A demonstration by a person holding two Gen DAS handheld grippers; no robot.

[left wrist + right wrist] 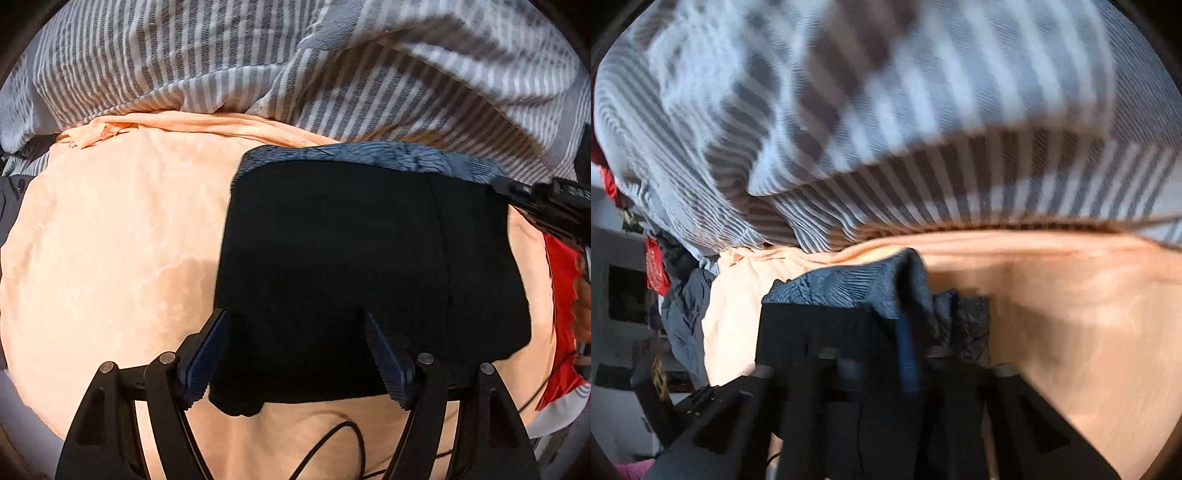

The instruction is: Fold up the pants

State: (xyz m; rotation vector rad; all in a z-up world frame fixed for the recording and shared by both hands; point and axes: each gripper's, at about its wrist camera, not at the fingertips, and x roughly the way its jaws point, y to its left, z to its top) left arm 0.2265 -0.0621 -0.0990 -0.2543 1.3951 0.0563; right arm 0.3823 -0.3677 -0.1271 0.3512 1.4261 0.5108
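Note:
The black pants (362, 266) lie folded in a compact rectangle on the peach bedsheet (110, 240), with a blue ribbed waistband (369, 157) along the far edge. My left gripper (295, 354) is open and empty, its blue-padded fingers (207, 354) straddling the near edge of the pants. My right gripper (535, 199) comes in from the right at the far right corner. In the blurred right wrist view it (905, 354) is shut on the waistband (879, 280), which bunches up between the fingers above the black cloth (820, 332).
A grey-and-white striped blanket (295, 66) is heaped along the far side of the bed, close behind the pants (886, 110). A red cloth (561, 295) lies at the right edge. A black cable (332, 443) runs over the sheet near me.

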